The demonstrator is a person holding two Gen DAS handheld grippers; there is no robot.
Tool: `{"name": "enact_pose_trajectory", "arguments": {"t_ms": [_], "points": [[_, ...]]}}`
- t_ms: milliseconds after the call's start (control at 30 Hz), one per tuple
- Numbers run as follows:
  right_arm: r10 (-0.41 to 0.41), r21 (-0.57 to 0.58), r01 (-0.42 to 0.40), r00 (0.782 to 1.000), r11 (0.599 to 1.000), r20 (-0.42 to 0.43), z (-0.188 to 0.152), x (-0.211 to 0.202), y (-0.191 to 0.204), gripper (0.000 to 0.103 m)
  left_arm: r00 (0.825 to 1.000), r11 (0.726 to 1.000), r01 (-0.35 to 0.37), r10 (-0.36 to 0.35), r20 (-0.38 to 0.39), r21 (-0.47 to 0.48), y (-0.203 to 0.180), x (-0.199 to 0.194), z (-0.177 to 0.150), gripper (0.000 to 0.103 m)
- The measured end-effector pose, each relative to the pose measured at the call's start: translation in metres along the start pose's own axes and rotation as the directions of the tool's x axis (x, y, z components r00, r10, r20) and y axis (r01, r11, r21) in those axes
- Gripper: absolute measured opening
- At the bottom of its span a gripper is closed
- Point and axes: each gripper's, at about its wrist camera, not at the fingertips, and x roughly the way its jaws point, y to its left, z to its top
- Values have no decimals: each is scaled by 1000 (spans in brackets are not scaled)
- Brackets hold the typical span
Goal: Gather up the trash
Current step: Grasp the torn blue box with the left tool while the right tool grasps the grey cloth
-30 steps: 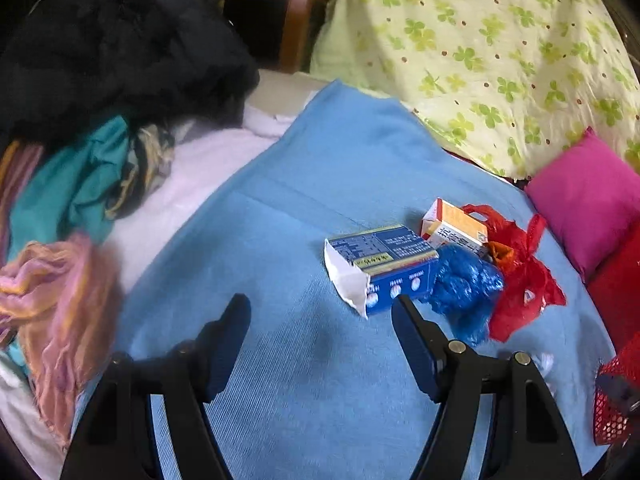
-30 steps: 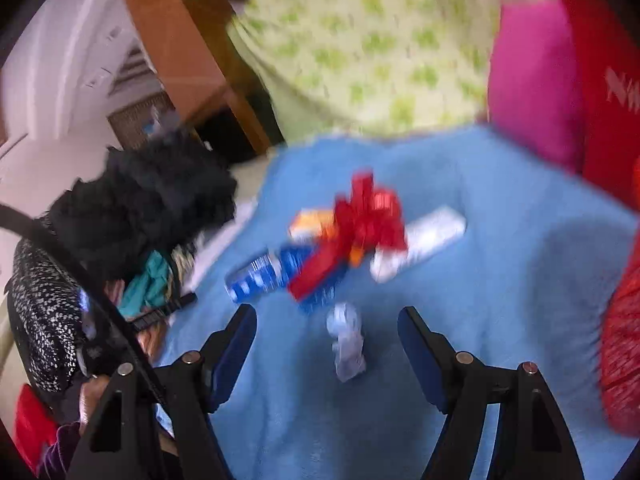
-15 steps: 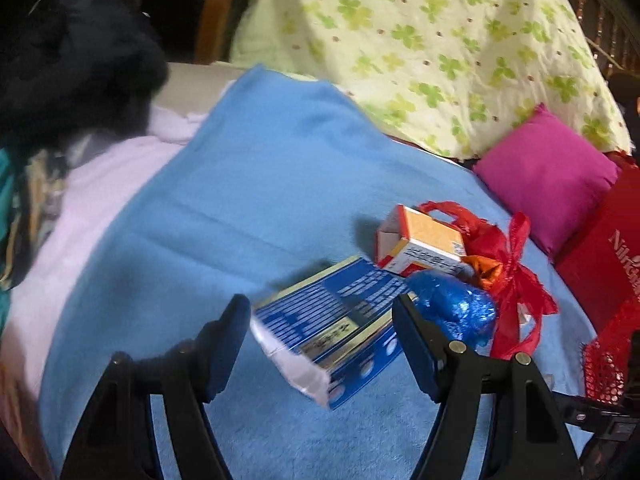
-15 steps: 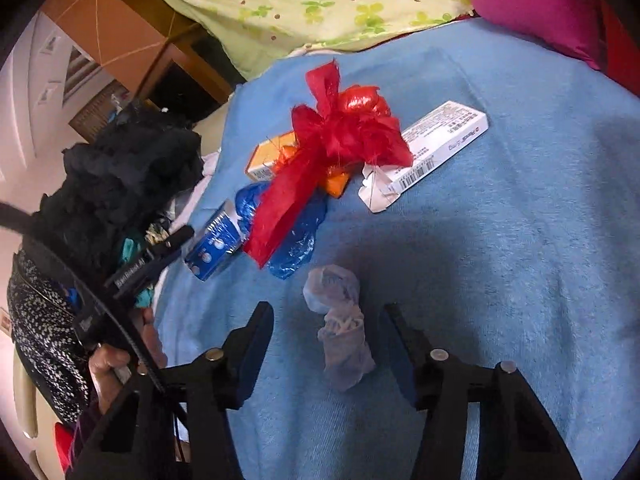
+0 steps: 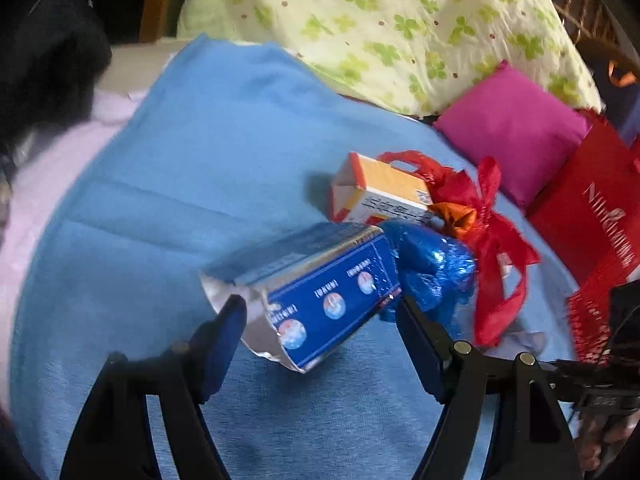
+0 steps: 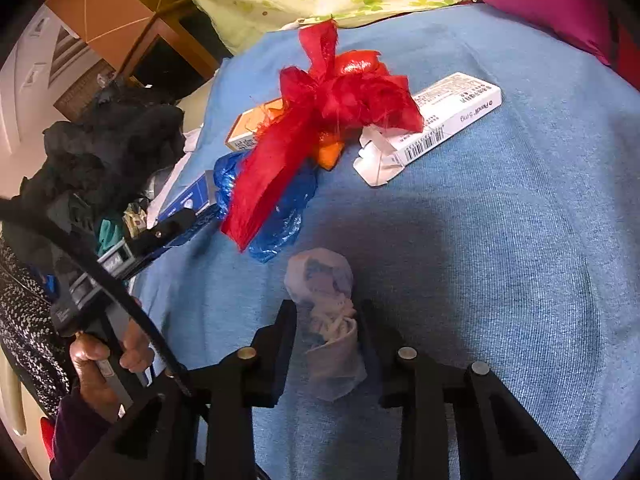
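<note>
Blue rectangular cardboard box [image 5: 320, 288], torn open, sits between the released left tongs [image 5: 320, 312]. Only the right view shows the right tongs [image 6: 326, 320] clenching a crumpled pale tissue wad [image 6: 326, 320].

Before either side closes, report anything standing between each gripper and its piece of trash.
Nothing visible does. The blue box lies directly between the left gripper's open jaws. The crumpled tissue wad sits between the right gripper's narrowed jaws, apart from the red bag and blue wrapper beyond.
</note>
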Motion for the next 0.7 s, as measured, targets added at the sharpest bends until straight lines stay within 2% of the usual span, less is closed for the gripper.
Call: {"name": "enact_pose_trajectory", "arguments": {"t_ms": [200,300,367,433,533,600,700], "points": [[-11,-6,11,1000,1000,2,-4,2,3,34,996,998,-58,59,72,-22,9,-23,1,77],[-10,-6,10,1000,1000,2,-5,3,2,34,986,993,-64,78,147,-99,23,-36,6,77],[-6,5,6,1000,1000,2,-5,3,1,34,984,985,-32,61,166,-171,31,-33,10,77],[-8,8,8,1000,1000,4,-5,4,2,34,988,976,-15,48,148,-217,36,-24,12,78],[-17,-1,17,1000,1000,10,-7,3,2,34,996,974,-1,22,91,-228,35,-1,12,78],[-18,-8,18,1000,1000,12,-9,2,2,34,998,969,38,-24,57,-243,35,11,10,78],[-11,-12,11,1000,1000,10,-10,2,1,34,993,957,117,-106,54,-265,33,11,7,78]]}}
